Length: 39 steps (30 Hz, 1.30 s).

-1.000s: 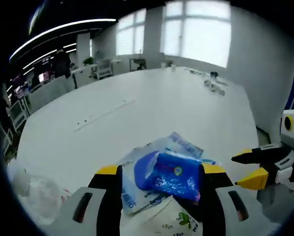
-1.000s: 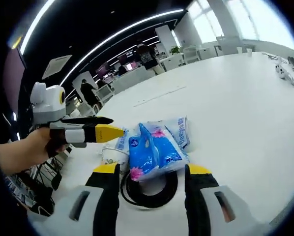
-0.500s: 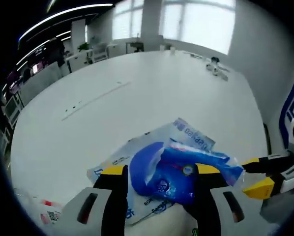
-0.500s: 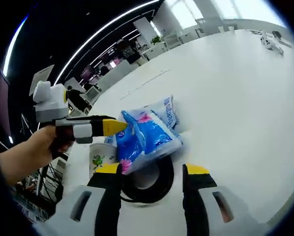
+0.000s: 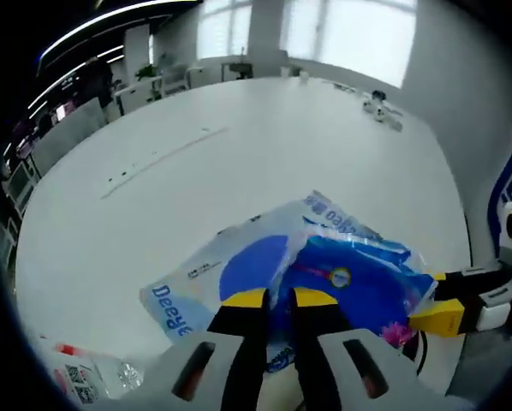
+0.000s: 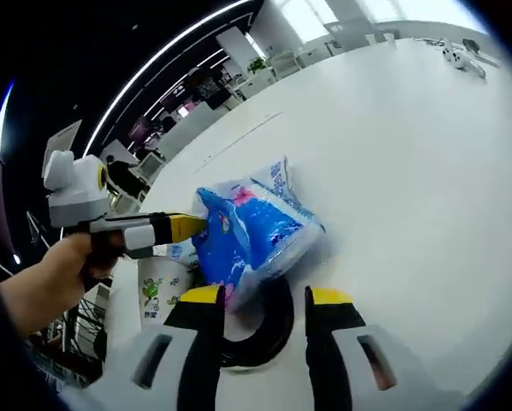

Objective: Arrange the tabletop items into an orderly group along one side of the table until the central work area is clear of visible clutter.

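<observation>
**L grip pinches blue pack; slip or snag risk**

L gripper (image 5: 270, 300): jaws nearly closed, clamped on the near edge of the blue pack (image 5: 346, 282). In the right gripper view the same tool (image 6: 192, 226) comes in from the left, held by a hand (image 6: 55, 276), tip on the pack's (image 6: 256, 231) left end. R gripper (image 6: 263, 298): jaws apart, nothing held; pack's lower corner hangs just ahead of and between them.

Risks, as I judge it:
- Hold is on thin film at one edge only, so the pack could slip out or tear if swung fast.
- Pack overlaps the pale Deeyeo bag (image 5: 200, 287) under it; bag may drag along or slide off toward table (image 5: 239, 163) centre.
- Black ring (image 6: 260, 321) sits right at the R jaw tips, under the pack; could catch on the pack.
- Cup (image 6: 159, 287) stands just L of the R jaws, below the L tool; a low sweep could tip it.

Containers: cup upright, contents can't tell. Blue pack looks sealed and soft, contents not visible. Clear wrapper w/ labels (image 5: 93, 377) lies low-left of the L jaws.
</observation>
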{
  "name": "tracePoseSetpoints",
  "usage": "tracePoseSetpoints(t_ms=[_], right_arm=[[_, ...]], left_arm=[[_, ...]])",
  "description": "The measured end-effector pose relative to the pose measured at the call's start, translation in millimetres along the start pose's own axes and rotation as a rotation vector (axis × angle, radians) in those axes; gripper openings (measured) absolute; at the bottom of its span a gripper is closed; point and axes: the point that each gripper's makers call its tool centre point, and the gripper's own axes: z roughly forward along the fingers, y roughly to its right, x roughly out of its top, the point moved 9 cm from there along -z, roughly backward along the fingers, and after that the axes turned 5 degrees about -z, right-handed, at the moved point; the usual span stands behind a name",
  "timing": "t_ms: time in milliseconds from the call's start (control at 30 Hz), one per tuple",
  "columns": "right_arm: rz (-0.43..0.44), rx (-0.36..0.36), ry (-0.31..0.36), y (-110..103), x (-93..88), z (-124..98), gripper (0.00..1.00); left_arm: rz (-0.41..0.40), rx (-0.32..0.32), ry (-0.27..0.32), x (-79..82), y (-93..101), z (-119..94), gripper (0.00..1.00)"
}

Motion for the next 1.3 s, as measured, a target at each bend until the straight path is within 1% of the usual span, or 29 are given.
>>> tracePoseSetpoints(t_ms=[67, 133, 167, 200, 233, 267, 367, 433, 467, 500, 567, 667, 733, 867, 1067, 1200, 1300], right_arm=[[-0.012, -0.007, -0.002, 0, 1.8, -1, 0.19], [-0.019, -0.008, 0.007, -1, 5.1, -3, 0.07], [-0.043, -0.037, 0.014, 1, 7.7, -7, 0.03], [-0.055, -0.063, 0.031, 2, 10.2, -9, 0.02], [-0.047, -0.058, 0.042, 1, 12.6, -10, 0.01], [-0.041, -0.051, 0.043, 1, 14.4, -12, 0.01], [-0.042, -0.05, 0.064, 0, 22.0, -16, 0.0], [-0.071, -0.038, 0.077, -2, 28.5, -22, 0.0], [-0.093, -0.033, 0.093, -3, 33.1, -27, 0.0], [-0.097, -0.029, 0.107, -3, 36.2, -31, 0.0], [-0.071, -0.014, 0.152, -4, 44.4, -41, 0.0], [-0.063, -0.004, 0.167, -5, 51.7, -50, 0.0], [-0.077, 0.003, 0.175, -7, 55.9, -54, 0.0], [-0.117, 0.012, 0.176, -12, 58.1, -58, 0.0], [-0.164, 0.038, 0.178, -16, 58.0, -63, 0.0], [-0.221, 0.048, 0.179, -20, 61.3, -68, 0.0], [-0.264, 0.075, 0.184, -19, 67.0, -69, 0.0]], left_arm=[[0.009, -0.008, 0.003, 0.3, 2.2, -3, 0.0], [-0.001, -0.016, 0.001, -0.2, 3.5, -5, 0.0], [-0.007, -0.019, -0.002, -0.9, 4.4, -8, 0.0], [-0.011, -0.021, -0.002, -0.9, 4.9, -10, 0.0], [-0.019, -0.033, 0.008, 0.1, 6.8, -15, 0.0], [-0.023, -0.031, 0.016, 1.0, 7.5, -18, 0.0], [-0.076, -0.035, 0.08, 7.3, 11.9, -32, 0.0], [-0.071, -0.03, 0.102, 10.5, 15.3, -43, 0.0], [-0.066, -0.033, 0.118, 12.5, 18.1, -48, 0.0], [-0.067, -0.034, 0.127, 13.5, 19.5, -52, 0.0], [-0.092, -0.042, 0.152, 14.9, 23.0, -62, 0.0], [-0.118, -0.049, 0.188, 14.1, 28.1, -73, 0.0], [-0.132, -0.043, 0.21, 12.2, 32.7, -81, 0.0], [-0.138, -0.034, 0.235, 7.7, 37.2, -93, 0.0], [-0.141, -0.033, 0.243, -1.5, 39.8, -106, 0.0], [-0.156, -0.029, 0.256, -6.5, 43.8, -114, 0.0], [-0.143, -0.014, 0.272, -7.2, 45.1, -116, 0.0]])
